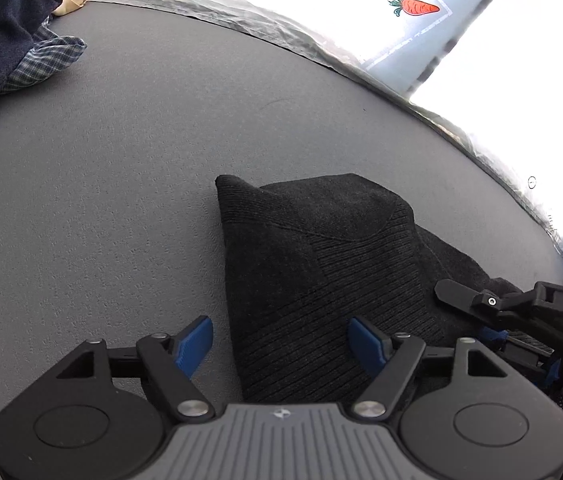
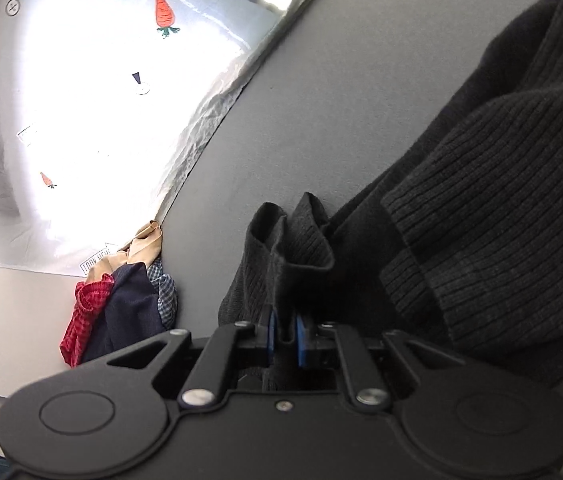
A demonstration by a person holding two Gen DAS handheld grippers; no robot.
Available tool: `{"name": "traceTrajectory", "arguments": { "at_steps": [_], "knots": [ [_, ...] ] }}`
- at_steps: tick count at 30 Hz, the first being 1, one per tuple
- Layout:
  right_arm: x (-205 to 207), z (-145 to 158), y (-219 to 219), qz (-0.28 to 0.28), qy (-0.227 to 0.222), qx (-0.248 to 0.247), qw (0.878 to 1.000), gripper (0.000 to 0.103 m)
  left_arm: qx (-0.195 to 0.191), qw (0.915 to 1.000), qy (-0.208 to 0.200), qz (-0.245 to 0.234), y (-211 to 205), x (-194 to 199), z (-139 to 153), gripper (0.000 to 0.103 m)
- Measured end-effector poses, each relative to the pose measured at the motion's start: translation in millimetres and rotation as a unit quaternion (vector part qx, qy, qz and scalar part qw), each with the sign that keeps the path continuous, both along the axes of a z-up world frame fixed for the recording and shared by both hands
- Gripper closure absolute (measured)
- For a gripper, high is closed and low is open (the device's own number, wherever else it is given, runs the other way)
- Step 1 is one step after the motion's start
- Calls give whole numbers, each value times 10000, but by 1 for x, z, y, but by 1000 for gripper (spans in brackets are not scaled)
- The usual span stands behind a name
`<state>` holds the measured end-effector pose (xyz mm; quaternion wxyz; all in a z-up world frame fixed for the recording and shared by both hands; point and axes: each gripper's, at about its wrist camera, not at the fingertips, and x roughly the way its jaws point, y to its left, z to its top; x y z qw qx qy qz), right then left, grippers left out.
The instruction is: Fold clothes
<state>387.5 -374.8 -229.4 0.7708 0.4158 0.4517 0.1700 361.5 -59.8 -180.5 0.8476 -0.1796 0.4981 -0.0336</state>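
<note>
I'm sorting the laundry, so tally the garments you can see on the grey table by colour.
Black ribbed knit: 1
Navy garment: 1
Red checked garment: 1
Blue checked garment: 1
Tan garment: 1
Total: 5, though the pile may hide more.

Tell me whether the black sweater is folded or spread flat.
Partly folded: the black sweater lies doubled over in layers, and the right gripper pinches a bunched edge.

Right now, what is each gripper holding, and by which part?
The right gripper pinches a bunched fold at the black knit garment's edge. The left gripper is open, holding nothing.
</note>
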Motion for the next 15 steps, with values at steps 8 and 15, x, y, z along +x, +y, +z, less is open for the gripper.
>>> {"name": "traceTrajectory", "arguments": {
  "at_steps": [8,15],
  "knots": [
    [-23,76,-48,-105,-1620,-1225,9791,93,186,9987,-178,-441,-31,0,18,27],
    [-66,114,-122,-607,-2262,-1846,9545,93,284,9930,-113,-1143,-84,-6,14,27]
  ]
}}
